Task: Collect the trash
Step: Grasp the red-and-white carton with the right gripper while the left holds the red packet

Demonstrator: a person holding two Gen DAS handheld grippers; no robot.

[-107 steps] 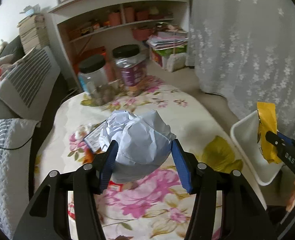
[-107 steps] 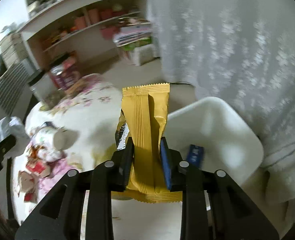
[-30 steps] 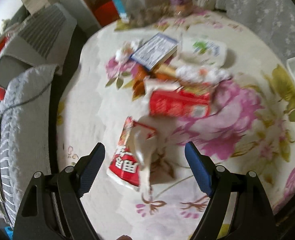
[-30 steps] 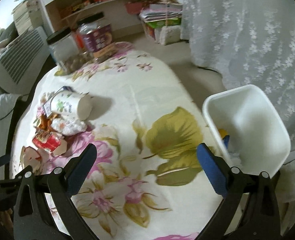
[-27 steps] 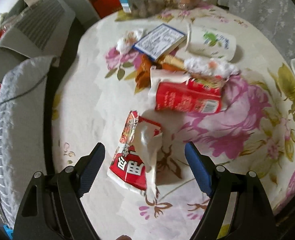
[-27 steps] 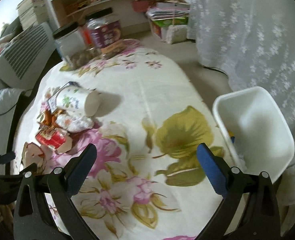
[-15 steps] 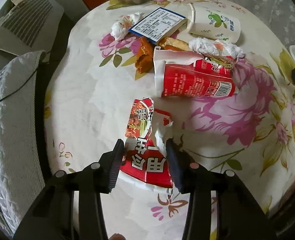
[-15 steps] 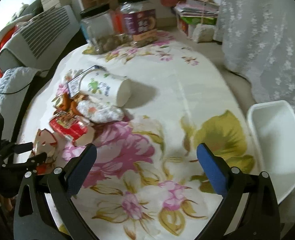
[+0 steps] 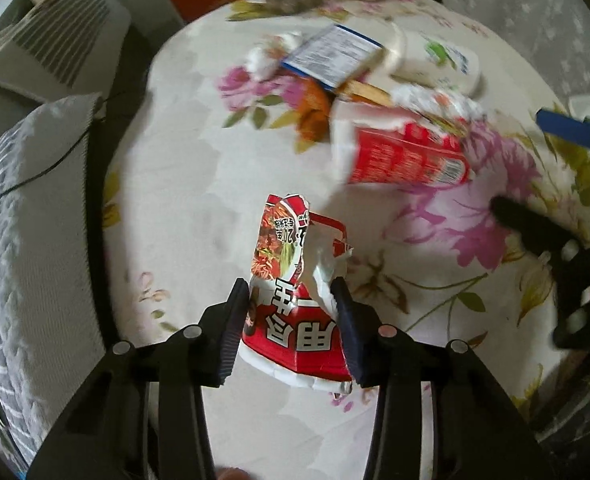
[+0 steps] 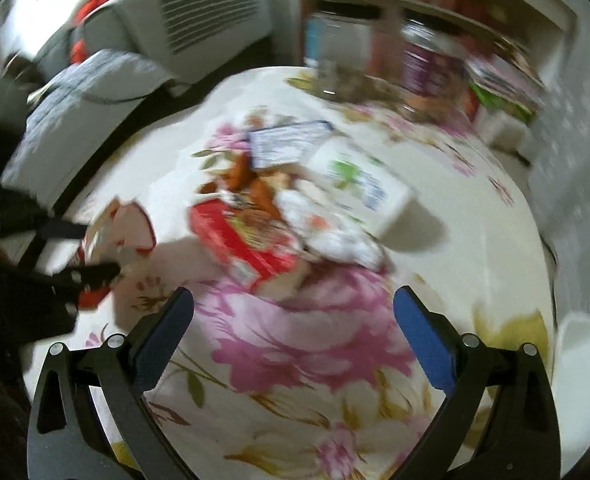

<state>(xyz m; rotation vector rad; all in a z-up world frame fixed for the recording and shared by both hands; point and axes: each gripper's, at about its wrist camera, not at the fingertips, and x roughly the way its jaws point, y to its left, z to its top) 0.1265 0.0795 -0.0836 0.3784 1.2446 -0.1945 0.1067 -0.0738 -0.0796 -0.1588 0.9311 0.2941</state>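
Observation:
My left gripper (image 9: 293,300) is shut on a torn red and white noodle cup (image 9: 295,308), held just above the flowered tablecloth (image 9: 183,184); it also shows in the right wrist view (image 10: 115,236), at the left. My right gripper (image 10: 295,320) is open and empty above the cloth, near a pile of trash: a red paper cup on its side (image 10: 243,248), a crumpled tissue (image 10: 335,236), a white cup with green print (image 10: 359,184) and a blue-edged carton (image 10: 291,142). The same red cup (image 9: 407,156) lies ahead of my left gripper. The right wrist view is blurred.
A white bin (image 10: 583,360) stands off the table's right edge. Jars (image 10: 427,68) stand at the table's far end, with shelves behind. A grey striped cushion (image 9: 27,220) lies left of the table. A small tissue ball (image 9: 263,56) lies beside the carton.
My left gripper has closed on the torn noodle cup and lifted it slightly. My right gripper has swung left from the bin toward the trash pile, still open.

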